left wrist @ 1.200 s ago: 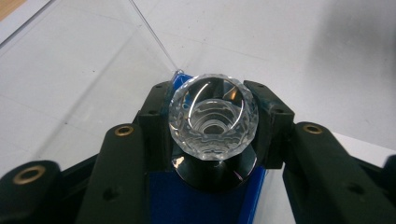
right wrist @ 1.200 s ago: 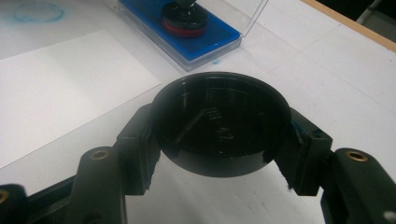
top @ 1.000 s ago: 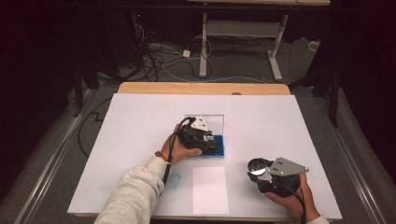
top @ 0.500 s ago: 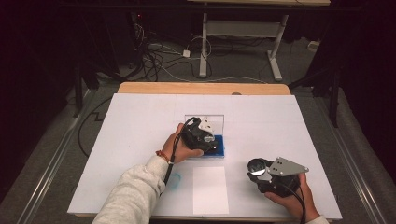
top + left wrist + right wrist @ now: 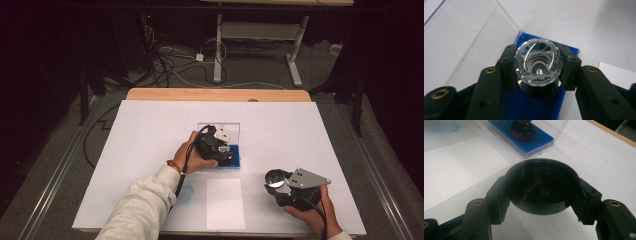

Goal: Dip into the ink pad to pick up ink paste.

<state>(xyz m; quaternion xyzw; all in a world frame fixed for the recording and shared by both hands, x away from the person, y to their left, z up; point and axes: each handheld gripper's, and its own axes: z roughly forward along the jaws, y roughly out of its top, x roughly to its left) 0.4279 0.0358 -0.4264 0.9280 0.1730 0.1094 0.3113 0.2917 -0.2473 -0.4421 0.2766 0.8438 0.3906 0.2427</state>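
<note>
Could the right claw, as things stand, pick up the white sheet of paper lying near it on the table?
Probably not yet: the right claw is shut on a black cap, so its jaws are occupied. The white sheet itself lies uncovered beside it.

Lab recording bay, not a home – dark curtained surround, grey carpet floor (image 5: 60, 165), loose cables (image 5: 170, 65) and a power strip (image 5: 199, 57) at 11 o'clock. Height-adjustable desk frame (image 5: 260, 45) at 12 o'clock. Worktable (image 5: 150, 125) covered in white sheet, wooden edge (image 5: 215, 94) at the far side – test-rig setup.
</note>
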